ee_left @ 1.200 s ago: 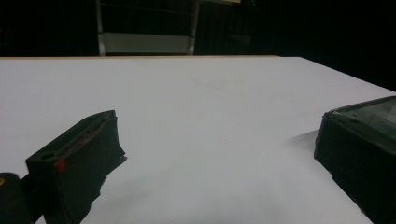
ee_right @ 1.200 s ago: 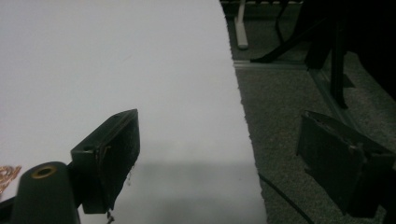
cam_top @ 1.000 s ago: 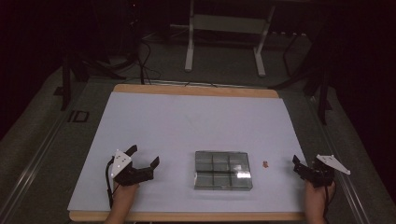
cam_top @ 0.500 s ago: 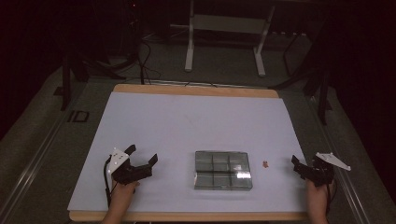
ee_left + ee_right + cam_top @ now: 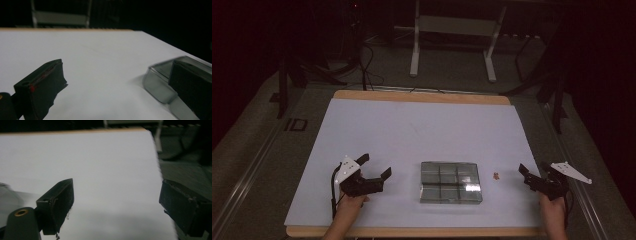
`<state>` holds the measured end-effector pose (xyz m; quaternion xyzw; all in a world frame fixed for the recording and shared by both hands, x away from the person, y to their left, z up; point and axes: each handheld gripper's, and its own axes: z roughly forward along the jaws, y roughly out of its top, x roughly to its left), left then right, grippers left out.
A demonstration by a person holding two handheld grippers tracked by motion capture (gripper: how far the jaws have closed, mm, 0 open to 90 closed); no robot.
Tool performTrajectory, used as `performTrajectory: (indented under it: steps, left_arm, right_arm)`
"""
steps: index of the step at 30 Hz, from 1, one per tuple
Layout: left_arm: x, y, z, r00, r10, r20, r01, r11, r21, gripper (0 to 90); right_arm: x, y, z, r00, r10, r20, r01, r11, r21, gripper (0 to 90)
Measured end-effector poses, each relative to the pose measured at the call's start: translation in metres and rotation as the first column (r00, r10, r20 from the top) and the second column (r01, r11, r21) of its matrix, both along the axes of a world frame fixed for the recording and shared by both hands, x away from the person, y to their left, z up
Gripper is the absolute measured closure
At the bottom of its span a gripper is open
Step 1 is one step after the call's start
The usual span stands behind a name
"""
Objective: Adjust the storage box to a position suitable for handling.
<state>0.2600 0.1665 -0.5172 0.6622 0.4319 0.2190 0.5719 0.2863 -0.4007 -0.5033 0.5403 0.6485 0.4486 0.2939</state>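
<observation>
A clear box (image 5: 451, 182) with several compartments lies on the white table top (image 5: 422, 130) near the front edge. A tiny orange piece (image 5: 496, 175) sits just right of it. My left gripper (image 5: 375, 166) rests left of the box, open and holding nothing. In the left gripper view its jaws (image 5: 117, 82) stand wide apart, and the box (image 5: 156, 83) lies beside the right jaw. My right gripper (image 5: 534, 170) is at the table's right edge, open and apart from the orange piece. In the right gripper view it (image 5: 120, 200) frames bare table.
A wooden rim (image 5: 422, 96) borders the table's far side. Beyond it, on a dark floor, stand a white metal frame (image 5: 452, 30) and cables (image 5: 367, 60). The right gripper's outer jaw hangs past the table's right edge.
My left gripper has edged a little to the right, toward the box. The right gripper has barely moved.
</observation>
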Motion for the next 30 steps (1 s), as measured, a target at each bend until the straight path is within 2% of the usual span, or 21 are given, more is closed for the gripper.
performTrajectory:
  steps: [1,2,4,7,8,9,10,11,12,13,15,16,17,19,20,21,23,24,25,27,30]
  left_arm:
    - [-0.001,-0.002,0.001,0.9998,-0.016,-0.007,0.016,0.9998,-0.007,0.9]
    - [-0.001,-0.003,0.003,0.9995,-0.033,-0.006,0.033,0.9995,-0.006,0.9]
    - [-0.002,-0.006,0.005,0.9984,-0.057,0.000,0.057,0.9983,0.004,0.9]
    - [-0.003,-0.011,0.008,0.9966,-0.082,0.003,0.082,0.9965,0.017,0.9]
    - [-0.004,-0.013,0.008,0.9958,-0.092,0.003,0.092,0.9955,0.021,0.9]
    - [-0.004,-0.015,0.009,0.9952,-0.098,0.004,0.098,0.9948,0.029,0.9]
    - [-0.005,-0.018,0.008,0.9931,-0.117,-0.002,0.117,0.9926,0.031,0.9]
    - [-0.005,-0.018,0.008,0.9931,-0.117,-0.002,0.117,0.9926,0.031,0.9]
    - [-0.005,-0.021,0.008,0.9910,-0.134,-0.006,0.134,0.9902,0.039,0.9]
    - [-0.005,-0.021,0.008,0.9910,-0.134,-0.006,0.134,0.9902,0.039,0.9]
    - [-0.006,-0.024,0.007,0.9882,-0.153,-0.012,0.153,0.9868,0.052,0.9]
    - [-0.007,-0.028,0.005,0.9821,-0.188,-0.017,0.188,0.9807,0.052,0.9]
    - [-0.007,-0.028,0.005,0.9821,-0.188,-0.017,0.188,0.9807,0.052,0.9]
    - [-0.008,-0.034,0.003,0.9760,-0.216,-0.026,0.218,0.9730,0.077,0.9]
    - [-0.008,-0.034,0.003,0.9760,-0.216,-0.026,0.218,0.9730,0.077,0.9]
    - [-0.008,-0.037,0.001,0.9728,-0.229,-0.036,0.231,0.9696,0.081,0.9]
    - [-0.009,-0.038,0.000,0.9714,-0.235,-0.038,0.237,0.9681,0.082,1.2]
    - [-0.009,-0.039,-0.001,0.9706,-0.238,-0.038,0.240,0.9672,0.083,5.0]
    - [-0.010,-0.041,-0.001,0.9671,-0.251,-0.043,0.254,0.9631,0.090,6.4]
    - [-0.010,-0.042,-0.002,0.9663,-0.254,-0.044,0.257,0.9616,0.097,6.9]
    - [-0.012,-0.045,-0.003,0.9630,-0.265,-0.049,0.269,0.9575,0.105,8.6]
  right_arm:
    - [-0.002,0.006,0.003,0.9990,0.034,0.030,-0.033,0.999,-0.022,12.2]
    - [-0.002,0.006,0.003,0.9990,0.034,0.030,-0.033,0.999,-0.022,12.2]
    - [-0.003,0.011,0.006,0.9961,0.078,0.042,-0.077,0.997,-0.024,12.2]
    - [-0.004,0.016,0.009,0.9943,0.102,0.031,-0.101,0.994,-0.032,12.2]
    - [-0.006,0.022,0.011,0.9878,0.152,0.034,-0.151,0.988,-0.025,12.2]
    - [-0.006,0.022,0.011,0.9878,0.152,0.034,-0.151,0.988,-0.025,12.2]
    - [-0.008,0.026,0.012,0.9818,0.187,0.036,-0.186,0.982,-0.021,13.3]
    - [-0.008,0.026,0.012,0.9818,0.187,0.036,-0.186,0.982,-0.021,13.3]
    - [-0.009,0.029,0.012,0.9752,0.218,0.039,-0.218,0.976,-0.013,14.2]
    - [-0.009,0.029,0.012,0.9752,0.218,0.039,-0.218,0.976,-0.013,14.2]
    - [-0.011,0.033,0.012,0.9668,0.252,0.042,-0.252,0.968,-0.014,18.6]
    - [-0.013,0.036,0.011,0.9582,0.282,0.050,-0.281,0.959,-0.019,21.9]
    - [-0.013,0.036,0.011,0.9582,0.282,0.050,-0.281,0.959,-0.019,21.9]
    - [-0.016,0.041,0.010,0.9440,0.326,0.051,-0.325,0.945,-0.026,24.8]
    - [-0.016,0.041,0.010,0.9440,0.326,0.051,-0.325,0.945,-0.026,24.8]
    - [-0.016,0.044,0.008,0.9359,0.349,0.049,-0.348,0.937,-0.025,24.8]
    - [-0.017,0.045,0.008,0.9332,0.357,0.043,-0.356,0.934,-0.020,24.9]
    - [-0.017,0.047,0.007,0.9306,0.364,0.040,-0.363,0.931,-0.019,25.7]
    - [-0.018,0.049,0.004,0.9243,0.380,0.035,-0.380,0.925,-0.013,26.9]
    - [-0.019,0.052,0.001,0.9167,0.399,0.027,-0.399,0.917,-0.013,27.5]
    - [-0.020,0.055,-0.001,0.9106,0.413,0.017,-0.413,0.911,-0.021,28.6]
